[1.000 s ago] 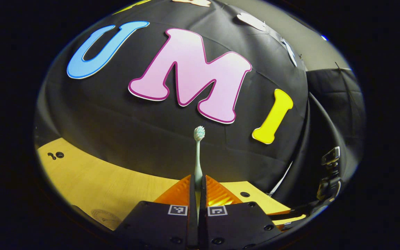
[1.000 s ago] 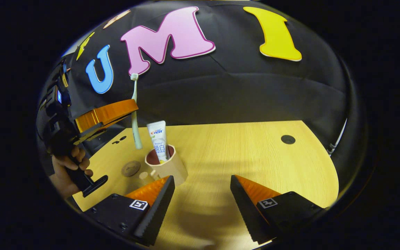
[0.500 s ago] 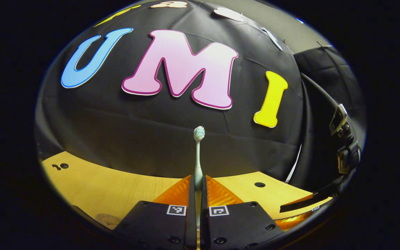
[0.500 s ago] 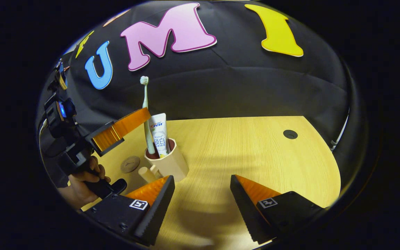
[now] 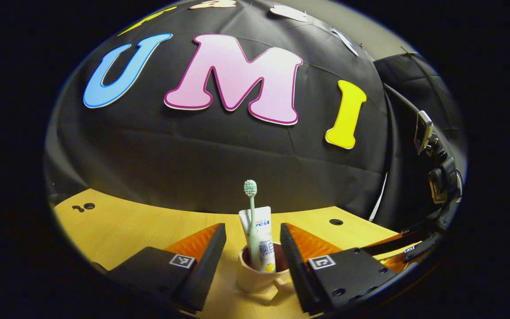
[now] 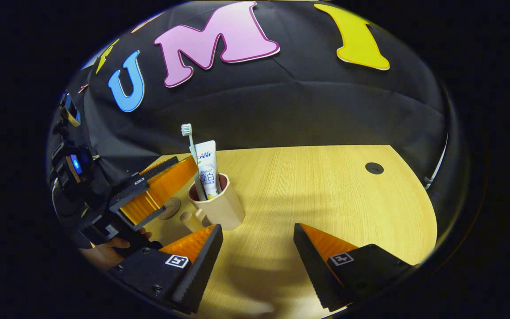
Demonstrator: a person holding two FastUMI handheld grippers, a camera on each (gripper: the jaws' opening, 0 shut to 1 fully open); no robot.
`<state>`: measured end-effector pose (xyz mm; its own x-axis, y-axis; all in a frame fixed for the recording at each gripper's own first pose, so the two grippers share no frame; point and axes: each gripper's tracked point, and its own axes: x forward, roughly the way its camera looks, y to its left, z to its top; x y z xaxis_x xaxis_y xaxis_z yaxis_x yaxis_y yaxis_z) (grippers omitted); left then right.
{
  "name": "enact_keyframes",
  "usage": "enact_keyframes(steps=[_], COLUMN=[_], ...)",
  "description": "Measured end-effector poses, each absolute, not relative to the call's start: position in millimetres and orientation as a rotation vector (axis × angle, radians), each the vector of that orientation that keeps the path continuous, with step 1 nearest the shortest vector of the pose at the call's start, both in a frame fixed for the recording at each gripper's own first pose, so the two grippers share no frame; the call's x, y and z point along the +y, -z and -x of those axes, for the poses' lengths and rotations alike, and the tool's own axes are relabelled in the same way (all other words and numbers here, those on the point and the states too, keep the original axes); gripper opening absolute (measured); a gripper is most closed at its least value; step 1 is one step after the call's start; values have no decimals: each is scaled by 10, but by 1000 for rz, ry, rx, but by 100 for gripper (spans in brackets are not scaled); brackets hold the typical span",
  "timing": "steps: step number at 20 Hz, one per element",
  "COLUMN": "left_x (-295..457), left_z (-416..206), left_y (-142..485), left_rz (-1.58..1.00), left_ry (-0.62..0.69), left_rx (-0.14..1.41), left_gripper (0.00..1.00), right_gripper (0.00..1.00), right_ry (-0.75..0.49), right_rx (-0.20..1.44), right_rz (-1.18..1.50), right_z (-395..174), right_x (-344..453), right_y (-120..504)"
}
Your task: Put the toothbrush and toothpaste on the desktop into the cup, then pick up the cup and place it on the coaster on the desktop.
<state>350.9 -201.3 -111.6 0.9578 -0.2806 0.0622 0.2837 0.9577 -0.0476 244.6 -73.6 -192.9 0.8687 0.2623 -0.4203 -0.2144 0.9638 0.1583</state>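
A beige cup point(image 6: 219, 208) stands on the wooden desktop point(image 6: 317, 186), holding an upright white toothpaste tube point(image 6: 207, 168) and a pale green toothbrush point(image 6: 191, 150), bristles up. In the left gripper view the cup point(image 5: 257, 277) sits low between my fingers, with the toothbrush point(image 5: 250, 212) and toothpaste point(image 5: 264, 241) rising from it. My left gripper point(image 5: 251, 228) is open, its fingers either side of the cup and apart from the toothbrush. In the right gripper view the left gripper point(image 6: 177, 186) is left of the cup. My right gripper point(image 6: 257, 228) is open and empty, just in front of the cup. A round coaster point(image 6: 171, 205) lies left of the cup, partly hidden.
A person's hand point(image 6: 104, 252) holds the left gripper's handle at the lower left. The cup's handle point(image 6: 188, 218) points toward the camera side. A round hole point(image 6: 373, 168) is in the desktop at the far right. The black cloth wall stands right behind the desk.
My left gripper has opened and let go of the toothbrush, which now stands in the cup beside the toothpaste. The left gripper has dropped lower around the cup. The right gripper has barely moved.
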Motion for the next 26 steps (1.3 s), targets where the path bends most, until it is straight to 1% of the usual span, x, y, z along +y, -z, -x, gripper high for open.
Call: enact_keyframes(steps=[1,2,3,9,13,17,20,23,26], left_x=[-1953,-1889,-1819,-1328,-1038,-709,-432,-115,193], left_z=[-3454,-3398,-3332,-2555,-2077,-1780,-1640,-1520,-1351], left_y=[1122,1132,1192,1365,1380,1420,1439,1560,1609], left_rz=[57,57,60,43,84,120,126,150,193], left_ry=[272,257,237,103,65,37,2,-53,-108], left_rx=[-47,-25,4,146,190,215,216,241,248], left_gripper=[88,85,98,98,97,97,98,98,98], right_gripper=[98,98,98,98,98,98,98,98,98], right_ry=[-249,-246,-246,-248,-236,-224,-172,-190,-176], right_rx=[460,467,473,499,517,563,657,765,884], right_rz=[-113,-118,-125,-200,-215,-234,-160,-120,-100], right_z=[-2445,-2449,-2450,-2446,-2442,-2527,-2573,-2561,-2546], right_x=[-730,-729,-726,-643,-538,-330,-265,-76,-10], right_y=[1928,1923,1906,1782,1655,1493,1536,1609,1725])
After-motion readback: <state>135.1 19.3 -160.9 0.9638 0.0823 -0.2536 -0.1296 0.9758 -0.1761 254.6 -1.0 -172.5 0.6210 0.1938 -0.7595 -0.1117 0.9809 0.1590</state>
